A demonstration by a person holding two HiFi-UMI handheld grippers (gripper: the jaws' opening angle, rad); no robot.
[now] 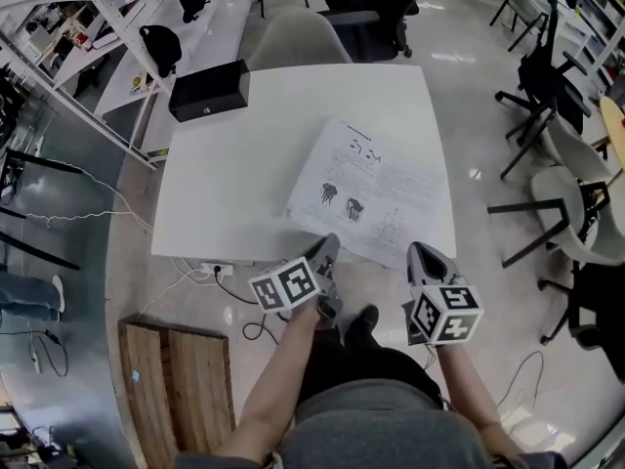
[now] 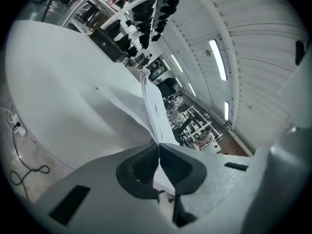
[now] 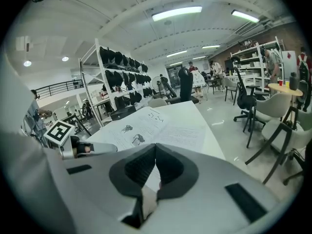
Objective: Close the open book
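The left gripper (image 2: 158,149) has its jaws pressed together on the edge of a page (image 2: 152,107) of the open book (image 1: 376,191). The sheet runs out from between the pads and stands up, curving away from the pages under it. In the head view this gripper (image 1: 328,250) sits at the book's 7 o'clock corner, at the table's near edge.

The right gripper (image 3: 155,147) has its jaw tips meeting, and nothing can be seen caught between them; the printed spread lies just beyond the tips. In the head view it (image 1: 426,258) sits at the book's 5 o'clock corner, just past the near edge of the white table (image 1: 239,179).

The book lies open and at an angle on the table's 4 o'clock part, showing small drawings and text. A black box (image 1: 208,89) stands at the table's 10 o'clock corner. A pale chair (image 1: 296,39) is pushed up at 12 o'clock. On the floor at 7 o'clock lie a power strip (image 1: 217,270) and a wooden board (image 1: 186,379).
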